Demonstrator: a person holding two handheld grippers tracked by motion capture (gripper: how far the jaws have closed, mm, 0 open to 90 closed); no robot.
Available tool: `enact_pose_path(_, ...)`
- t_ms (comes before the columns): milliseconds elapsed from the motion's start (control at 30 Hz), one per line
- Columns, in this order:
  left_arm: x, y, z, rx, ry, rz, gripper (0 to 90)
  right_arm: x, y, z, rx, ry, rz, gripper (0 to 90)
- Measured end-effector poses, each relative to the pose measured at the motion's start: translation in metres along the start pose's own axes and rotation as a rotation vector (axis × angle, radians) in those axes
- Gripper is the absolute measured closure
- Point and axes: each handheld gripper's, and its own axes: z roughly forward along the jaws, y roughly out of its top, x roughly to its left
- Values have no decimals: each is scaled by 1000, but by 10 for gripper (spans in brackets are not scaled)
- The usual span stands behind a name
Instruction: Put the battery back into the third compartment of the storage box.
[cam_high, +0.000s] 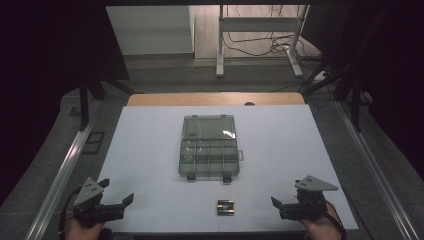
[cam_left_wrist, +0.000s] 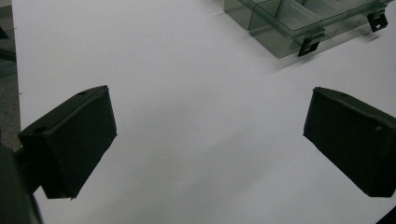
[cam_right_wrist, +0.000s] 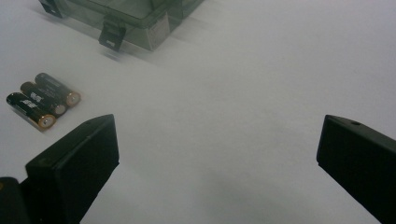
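Observation:
A clear plastic compartment box (cam_high: 208, 152) lies open in the middle of the white table (cam_high: 150, 150), its lid (cam_high: 208, 127) folded back on the far side. The box's front corner with black latches (cam_left_wrist: 308, 44) reaches into the left gripper view and also the right gripper view (cam_right_wrist: 140, 18). Three black and gold batteries (cam_high: 225, 207) lie side by side near the table's front edge, and they lie at the left in the right gripper view (cam_right_wrist: 43, 100). My left gripper (cam_high: 119, 192) rests open at the front left, empty. My right gripper (cam_high: 286, 194) stands open at the front right, empty.
A wooden strip (cam_high: 215, 98) borders the table's far edge. Metal rails (cam_high: 60, 175) run along both sides. A white frame stand (cam_high: 260, 40) and cables are on the floor beyond. Dark curtains flank the scene.

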Motion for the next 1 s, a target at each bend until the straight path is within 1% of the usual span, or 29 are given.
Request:
enact_pose_path(133, 0, 0, 0, 0, 0, -4, 28, 1, 3, 1, -7, 5, -11, 0)
enact_pose_path(333, 1, 0, 0, 0, -1, -7, 29, 3, 11, 6, 0, 18, -33, 0)
enact_pose_path(400, 1, 0, 0, 0, -1, -8, 29, 4, 14, 8, 3, 27, -48, 0)
enact_pose_path(433, 1, 0, 0, 0, -1, -9, 29, 5, 17, 10, 5, 40, -56, 0)
enact_pose_path(667, 1, 0, 0, 0, -1, -12, 30, 10, 25, 16, 24, 60, -78, 0)
enact_pose_path(733, 2, 0, 0, 1, -2, -14, 30, 11, 27, 18, 29, 74, -86, 0)
enact_pose_path(900, 2, 0, 1, 1, -2, -17, 30, 13, 32, 23, 43, 96, -90, 0)
enact_pose_path(1000, 2, 0, 1, 0, -2, -19, 30, 15, 36, 26, 38, 107, -90, 0)
